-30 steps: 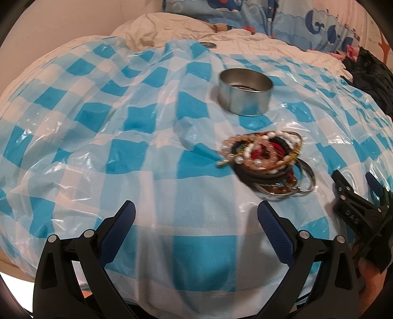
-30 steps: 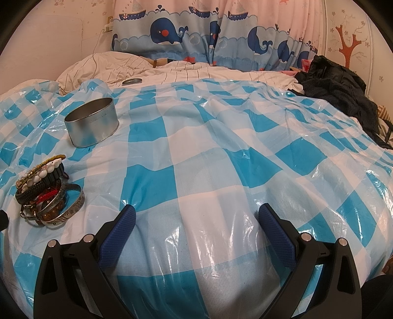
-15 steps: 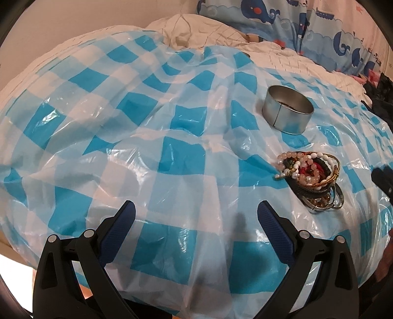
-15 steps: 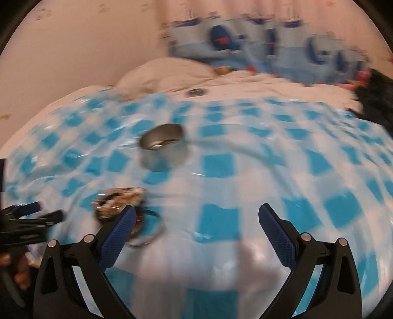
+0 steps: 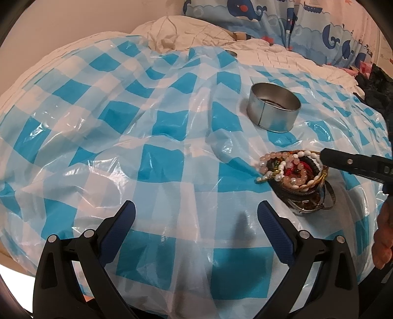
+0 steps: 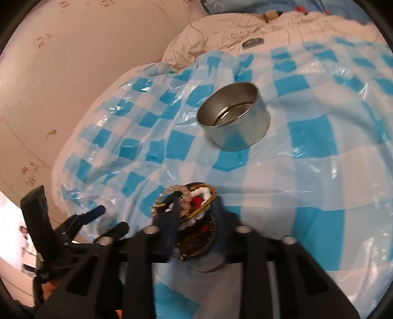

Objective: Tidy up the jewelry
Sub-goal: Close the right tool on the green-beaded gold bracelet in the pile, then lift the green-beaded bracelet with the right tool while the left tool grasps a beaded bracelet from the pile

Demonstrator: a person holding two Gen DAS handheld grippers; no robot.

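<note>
Left gripper: low in the left wrist view, its jaws stand wide with nothing between them, only the bare checked sheet below; in the right wrist view it shows at the far left edge
Plastic sheet: blue and white checks, glossy and wrinkled, spread over the bed
Bed: a cream quilted cover shows beyond the sheet's far edge
Small round lid: grey, lying on the cream cover near the sheet's far edge
Tin: round, silver, open at the top, upright on the sheet beyond the jewelry and apart from it; its ridged bottom shows in the right wrist view
Jewelry pile: a heap of bracelets on the sheet near the right side, pink and white beads and a gold chain on top, dark bands and metal bangles beneath
Right gripper: its jaws are closing on the pile, one finger inside the pink bead loop and the other at the pile's outer side, so part of the pile lies between them; whether the pads press yet I cannot tell; in the left wrist view its black tip comes in from the right over the top of the pile
Curtain: blue with whales, behind the bed
Dark clothing: heaped at the bed's far right
</note>
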